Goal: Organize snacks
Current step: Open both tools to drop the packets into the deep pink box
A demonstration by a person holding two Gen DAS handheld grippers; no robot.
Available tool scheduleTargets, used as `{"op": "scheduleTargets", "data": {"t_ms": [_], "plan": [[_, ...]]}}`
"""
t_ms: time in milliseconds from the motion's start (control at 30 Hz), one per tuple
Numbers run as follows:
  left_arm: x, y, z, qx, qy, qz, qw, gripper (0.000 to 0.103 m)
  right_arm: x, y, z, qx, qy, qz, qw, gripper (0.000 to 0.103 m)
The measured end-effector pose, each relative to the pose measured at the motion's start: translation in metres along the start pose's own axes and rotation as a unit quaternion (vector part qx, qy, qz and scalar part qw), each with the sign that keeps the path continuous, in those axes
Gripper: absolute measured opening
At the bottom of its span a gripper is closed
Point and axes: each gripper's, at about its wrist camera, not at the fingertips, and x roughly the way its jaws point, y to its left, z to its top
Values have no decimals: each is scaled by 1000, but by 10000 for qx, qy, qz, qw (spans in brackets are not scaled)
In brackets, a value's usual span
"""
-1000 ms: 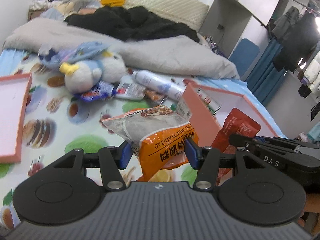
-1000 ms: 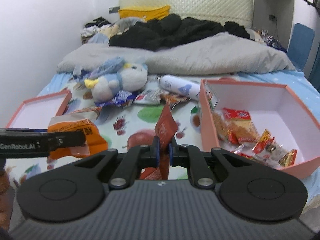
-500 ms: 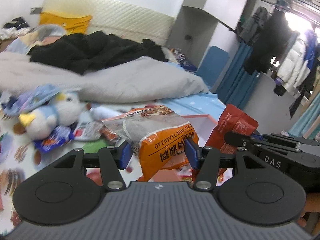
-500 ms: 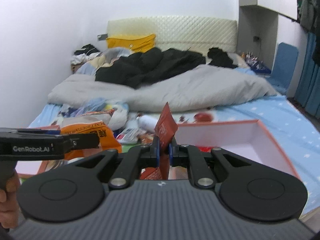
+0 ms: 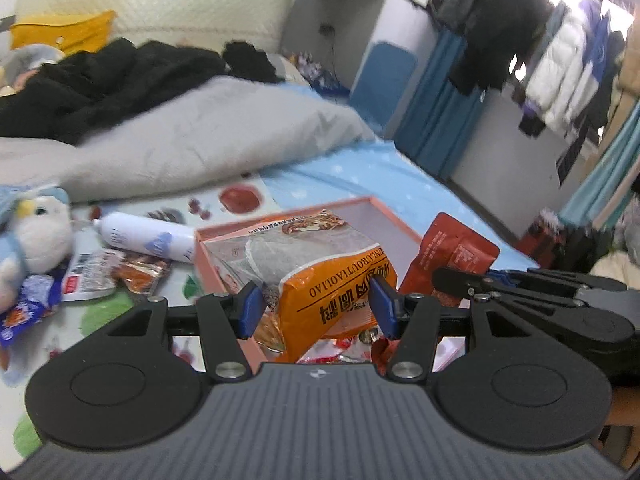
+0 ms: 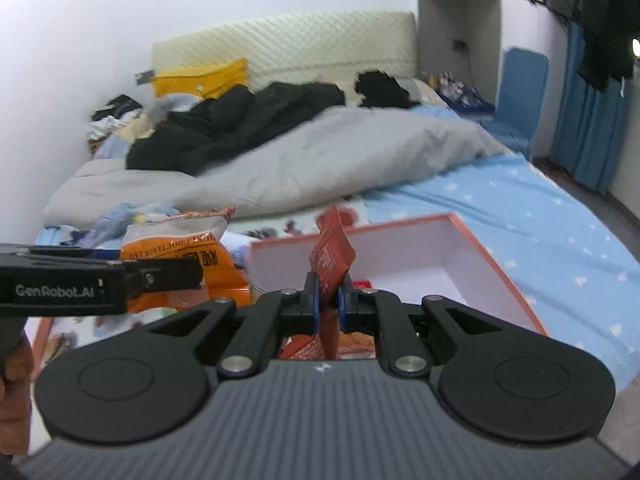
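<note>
Left wrist view: left gripper jaws grasp an orange snack bag above the pink box; right gripper jaws pinch a red sachet alongside, equally near.

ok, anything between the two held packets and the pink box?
Nothing visible. The left tongs hold the orange bag and the right tongs the red packet, both over the open pink box. Only snacks already lie inside.
</note>
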Motion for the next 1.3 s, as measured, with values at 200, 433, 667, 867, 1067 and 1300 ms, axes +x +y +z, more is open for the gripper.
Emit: {"op": "scheduleTargets", "data": {"t_ms": [200,433,667,867,1067,1300], "plan": [[58,-6,-4,116,445,-27,9989,61,38,-25,-17,175,372,-154,9990,12],[102,1,-11,154,784,-38,9968,61,70,-41,-35,389,721,-103,9966,14],[122,2,-19,180,1011,-61,9947,69,89,-52,-44,534,939,-113,9941,45],[108,1,-18,174,870,50,9960,79,82,-64,-46,814,824,-169,9931,75],[70,-2,-11,186,573,93,9981,79,55,-52,-38,764,552,-118,9955,75],[9,-8,-8,191,144,124,9996,79,7,-28,-26,662,80,14,9978,75]]}}
